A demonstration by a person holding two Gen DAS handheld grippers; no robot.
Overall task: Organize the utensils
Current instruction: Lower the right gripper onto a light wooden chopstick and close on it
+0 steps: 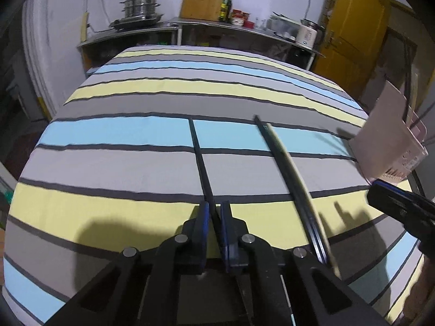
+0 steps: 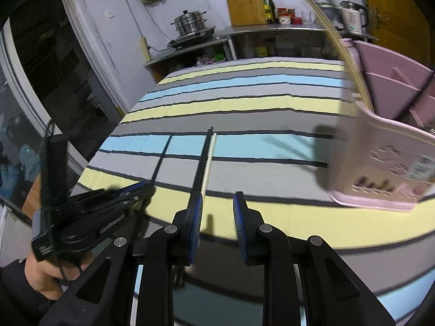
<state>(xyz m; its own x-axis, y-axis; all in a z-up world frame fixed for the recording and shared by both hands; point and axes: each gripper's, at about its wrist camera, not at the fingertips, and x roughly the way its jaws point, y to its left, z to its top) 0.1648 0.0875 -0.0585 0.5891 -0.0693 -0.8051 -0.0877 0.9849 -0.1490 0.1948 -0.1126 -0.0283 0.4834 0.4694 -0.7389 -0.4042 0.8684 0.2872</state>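
Near the striped table's [image 1: 114,163] front edge, left gripper [image 1: 214,212] pinches a black chopstick [image 1: 199,157]; right gripper [image 2: 217,212] gapes empty.

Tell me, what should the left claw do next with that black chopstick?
Probably lift it toward the pink holder. The left gripper looks closed on the black chopstick, while two more chopsticks lie on the striped cloth.

Tabletop [image 1: 122,163]: matt woven cloth cover, striped, slightly creased. Black chopstick [image 1: 199,160]: smooth, faint sheen; material unclear. Pale chopstick [image 2: 209,157]: matt, wood-like. Pink organizer [image 2: 380,157]: smooth moulded plastic, semi-gloss, paper label. Left gripper [image 1: 214,217]: matt black plastic, ribbed blue pads, bright metal pins. Steamer pot [image 1: 141,6]: polished metal.
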